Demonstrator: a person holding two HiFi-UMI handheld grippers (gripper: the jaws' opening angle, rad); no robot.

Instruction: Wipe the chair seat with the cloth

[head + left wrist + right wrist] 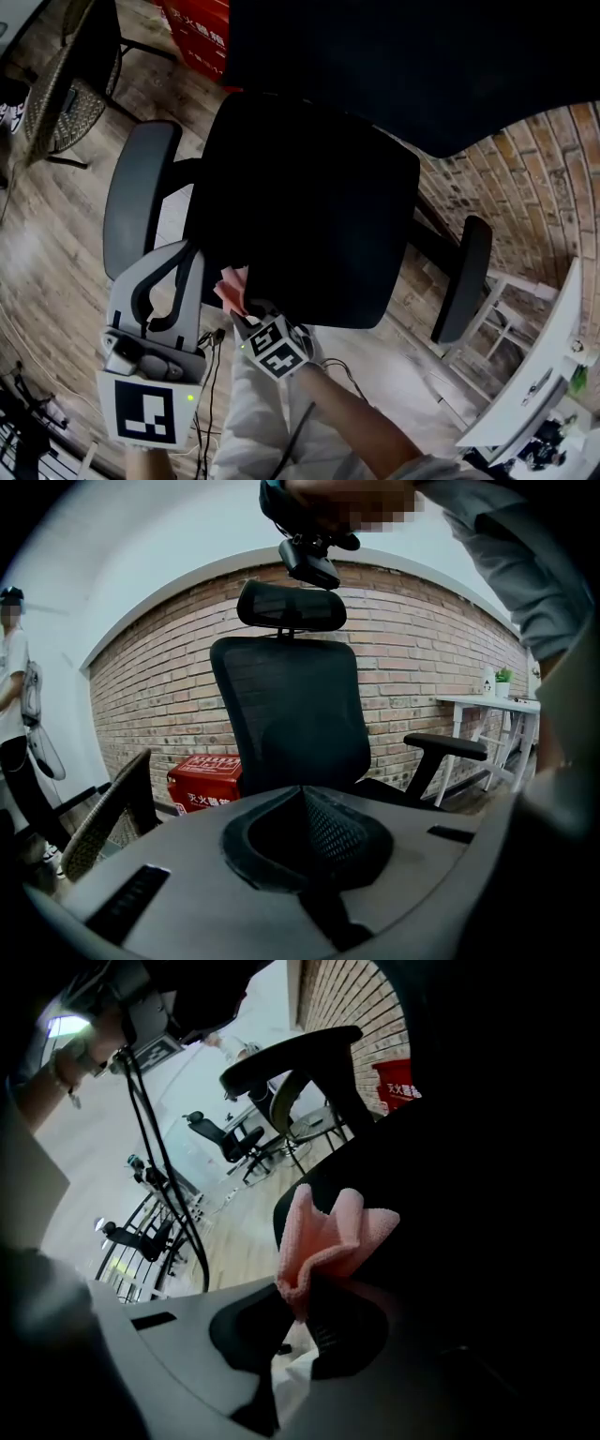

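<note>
The black office chair's seat (309, 206) fills the middle of the head view, with a grey armrest (141, 192) on its left and a dark one (464, 277) on its right. My right gripper (246, 314) is at the seat's near edge, shut on a folded pink cloth (232, 289). In the right gripper view the cloth (328, 1237) sticks up out of the right gripper (305, 1302) against the dark seat. My left gripper (190, 248) hangs by the seat's near left corner, shut and holding nothing. Its camera faces the chair's backrest (291, 714) over the left gripper (302, 794).
A red box (199, 28) and a wicker chair (66, 94) stand beyond the grey armrest. A white table (534, 375) is on the right by the brick wall (534, 178). Cables (211, 375) trail on the wood floor. A person (14, 696) stands at far left.
</note>
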